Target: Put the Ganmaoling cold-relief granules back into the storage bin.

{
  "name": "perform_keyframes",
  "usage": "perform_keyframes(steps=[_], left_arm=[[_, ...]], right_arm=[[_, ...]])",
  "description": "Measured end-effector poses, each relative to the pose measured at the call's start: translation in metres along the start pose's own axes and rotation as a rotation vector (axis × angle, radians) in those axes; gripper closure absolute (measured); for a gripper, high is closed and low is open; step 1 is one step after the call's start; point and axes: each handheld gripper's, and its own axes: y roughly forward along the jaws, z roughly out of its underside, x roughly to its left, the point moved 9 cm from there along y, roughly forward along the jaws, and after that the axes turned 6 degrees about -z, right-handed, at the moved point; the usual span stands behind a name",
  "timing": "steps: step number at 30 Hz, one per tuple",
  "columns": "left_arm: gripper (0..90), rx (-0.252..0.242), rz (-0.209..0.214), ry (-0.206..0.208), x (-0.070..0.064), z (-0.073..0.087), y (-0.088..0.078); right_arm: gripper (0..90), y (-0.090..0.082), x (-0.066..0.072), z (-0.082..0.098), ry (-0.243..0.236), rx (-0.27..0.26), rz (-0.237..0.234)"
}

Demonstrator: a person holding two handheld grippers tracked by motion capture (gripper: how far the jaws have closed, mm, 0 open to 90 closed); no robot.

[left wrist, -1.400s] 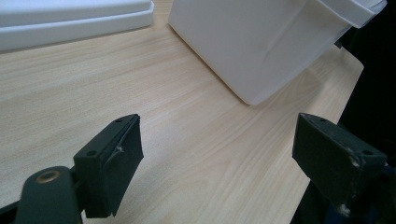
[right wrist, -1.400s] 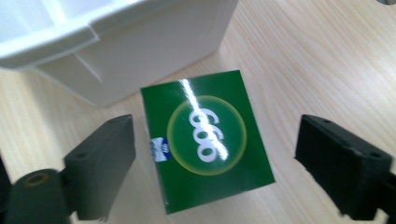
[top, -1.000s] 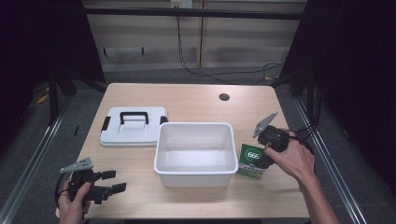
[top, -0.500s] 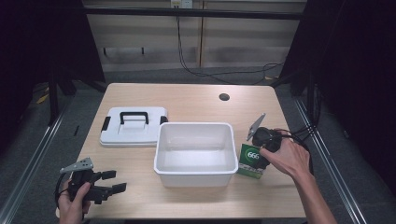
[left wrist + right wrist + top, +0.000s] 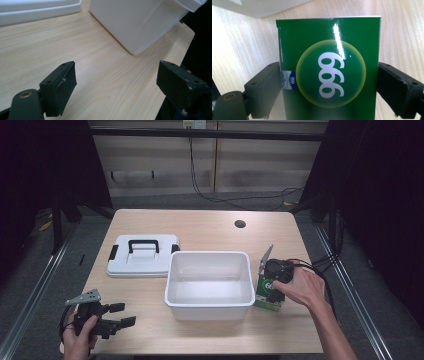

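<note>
Right between the jaws of the right gripper (image 5: 329, 85) sits a green box (image 5: 329, 70) with a white "666" in a pale round badge; both jaws press flat against its two sides, so it is clamped. Seen along those jaws, its long axis runs away from the gripper, and the printed face looks up at the camera with the digits turned sideways. From the high view the green box (image 5: 266, 292) stands on the bench just beside the right wall of the white tub (image 5: 207, 281), under the right gripper (image 5: 274, 287).

Off to the near left corner the left gripper (image 5: 120, 316) is held low over bare wood, jaws wide apart with nothing between them; ahead of them the tub's corner shows. A white lid (image 5: 142, 256) with a black handle lies flat behind it, left of the tub. The bench (image 5: 210, 227) is pale wood grain with a small dark hole (image 5: 240, 224) near its far edge. Beyond it run wood panels, cables and dark curtains.
</note>
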Motion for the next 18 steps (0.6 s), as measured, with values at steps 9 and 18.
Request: perform_keyframes(steps=[9,18], left_arm=[[16.1,0.003,0.0,0.001,-0.0001,0.0004,0.0002],[16.1,0.003,-0.001,0.001,0.0001,0.0004,0.0003]], right_arm=[[12.9,0.0094,-0.0013,-0.0011,-0.032,0.054,-0.005],[15.9,0.007,0.0003,-0.0006,-0.045,0.068,-0.015]])
